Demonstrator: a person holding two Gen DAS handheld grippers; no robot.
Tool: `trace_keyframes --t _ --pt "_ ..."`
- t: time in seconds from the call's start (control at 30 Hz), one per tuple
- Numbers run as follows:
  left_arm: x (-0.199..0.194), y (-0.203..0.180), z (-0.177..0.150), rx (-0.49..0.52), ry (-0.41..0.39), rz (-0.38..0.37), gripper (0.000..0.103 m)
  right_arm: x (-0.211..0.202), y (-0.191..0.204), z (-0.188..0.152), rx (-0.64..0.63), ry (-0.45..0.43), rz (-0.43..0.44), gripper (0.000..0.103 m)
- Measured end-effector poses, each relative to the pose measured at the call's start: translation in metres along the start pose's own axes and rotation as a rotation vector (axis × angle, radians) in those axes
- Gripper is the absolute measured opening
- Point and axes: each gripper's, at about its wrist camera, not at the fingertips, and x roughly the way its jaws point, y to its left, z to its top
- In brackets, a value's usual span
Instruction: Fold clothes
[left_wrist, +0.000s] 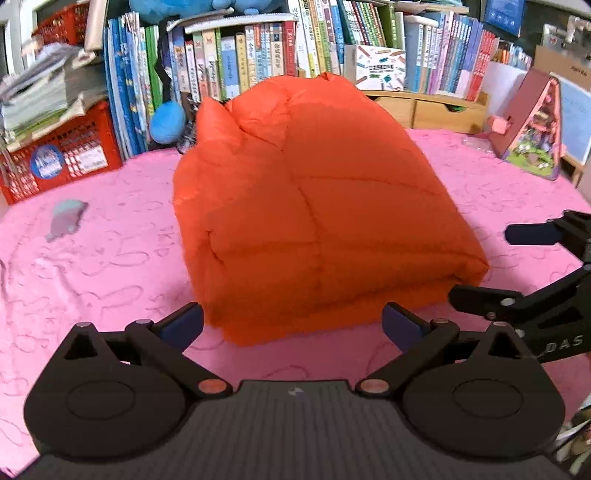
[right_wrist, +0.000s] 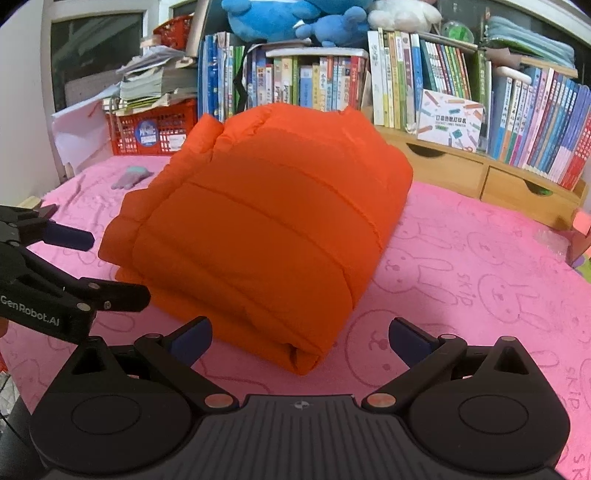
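- Left wrist view: the left gripper (left_wrist: 291, 325) has its jaws spread wide and holds nothing; its blue pads (left_wrist: 184, 326) sit just short of the near edge of the orange jacket (left_wrist: 310, 206), one at each side, apart from the cloth.
- The jacket lies folded into a thick bundle in the middle of the pink blanket (left_wrist: 103, 266); its near edge shows stacked layers, its far end rises in a puffed hump.
- The right gripper (left_wrist: 491, 262) enters from the right edge, jaws apart and empty, near the jacket's near right corner; whether it touches the cloth I cannot tell.
- A small grey glove (left_wrist: 64, 219) lies on the blanket to the left, well apart from the jacket; books (left_wrist: 236, 62) stand in a row at the far side, a red crate (left_wrist: 55, 158) far left.
- Right wrist view: the right gripper (right_wrist: 301, 341) is wide open with nothing between the jaws; the jacket (right_wrist: 269, 225) lies just beyond them, its folded corner nearest.
- The left gripper (right_wrist: 110, 269) reaches in from the left, jaws apart, close to the jacket's near left edge.
- Blanket (right_wrist: 461, 280) with rabbit outlines spreads to the right; the glove (right_wrist: 131, 177) lies far left; wooden drawers (right_wrist: 480, 177) under the books (right_wrist: 325, 85) at the far right.
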Motion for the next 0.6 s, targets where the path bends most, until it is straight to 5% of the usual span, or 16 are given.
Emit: trace_keyframes --t 0.6 --pt "0.0022 -0.0014 0.0087 -0.006 0.037 0.015 0.103 -0.0012 0.0021 0.0081 0.001 -0.002 0.005 0.103"
